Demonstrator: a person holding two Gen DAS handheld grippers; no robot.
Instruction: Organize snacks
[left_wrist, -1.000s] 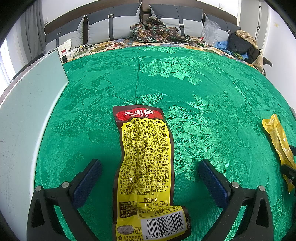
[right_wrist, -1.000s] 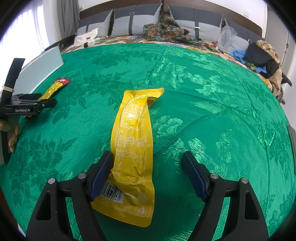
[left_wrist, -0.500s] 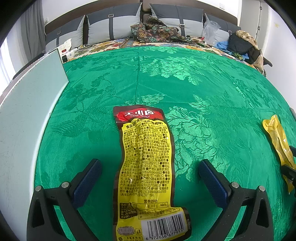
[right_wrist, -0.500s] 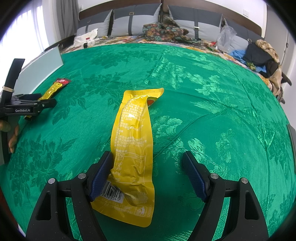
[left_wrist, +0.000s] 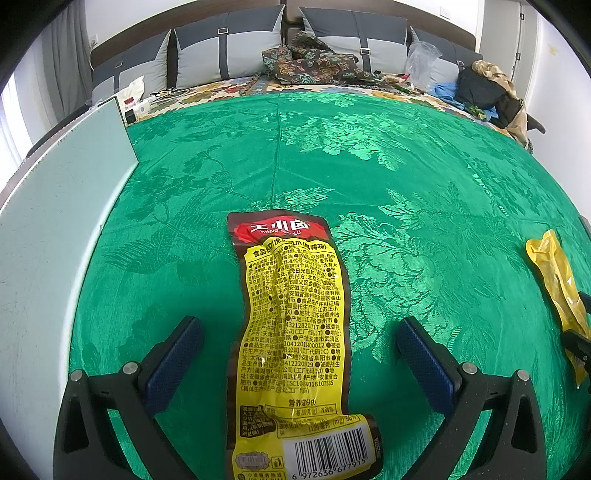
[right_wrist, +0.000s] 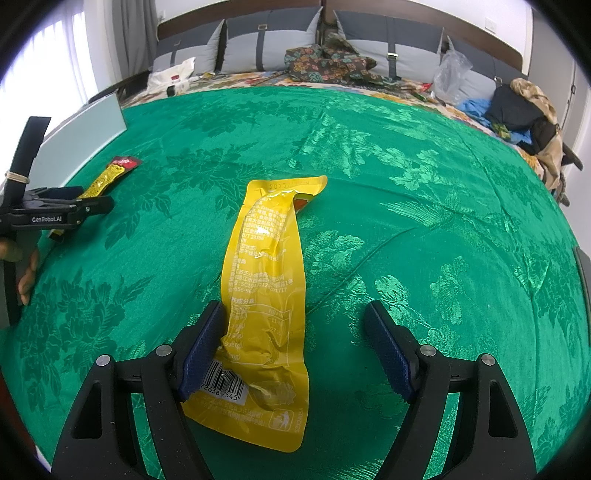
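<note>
- The left gripper (left_wrist: 299, 354) is being held over a green patterned bedspread (left_wrist: 406, 177), angled downward, with its jaws standing wide apart.
- A yellow and dark brown snack packet (left_wrist: 291, 332) is lying flat on the bedspread between those jaws, touched by neither blue pad; its red-labelled end is pointing away from the camera and its barcode end is lying nearest the lens.
- The right gripper (right_wrist: 295, 347) is likewise being held tilted down over the bedspread, its jaws spread wide and clamped on nothing.
- A plain yellow snack packet (right_wrist: 266, 295) is lying lengthwise between the right jaws, off-centre: its barcode corner is being overlapped by the left pad, though contact cannot be confirmed, while the right pad is standing well clear of it.
- The far end of that yellow packet is being seen folded over, with a bit of red showing underneath.
- In the right wrist view, the left gripper is being seen at the left edge, gripped by a person's hand (right_wrist: 26, 273), with the brown-edged packet lying beneath it.
- A pale flat board (left_wrist: 48, 236) is lying along the left side of the bedspread.
- Grey pillows (left_wrist: 225, 51) are being seen against the headboard, with patterned fabric (left_wrist: 310, 64) and piled clothes (left_wrist: 487, 88) beyond the green cloth.
</note>
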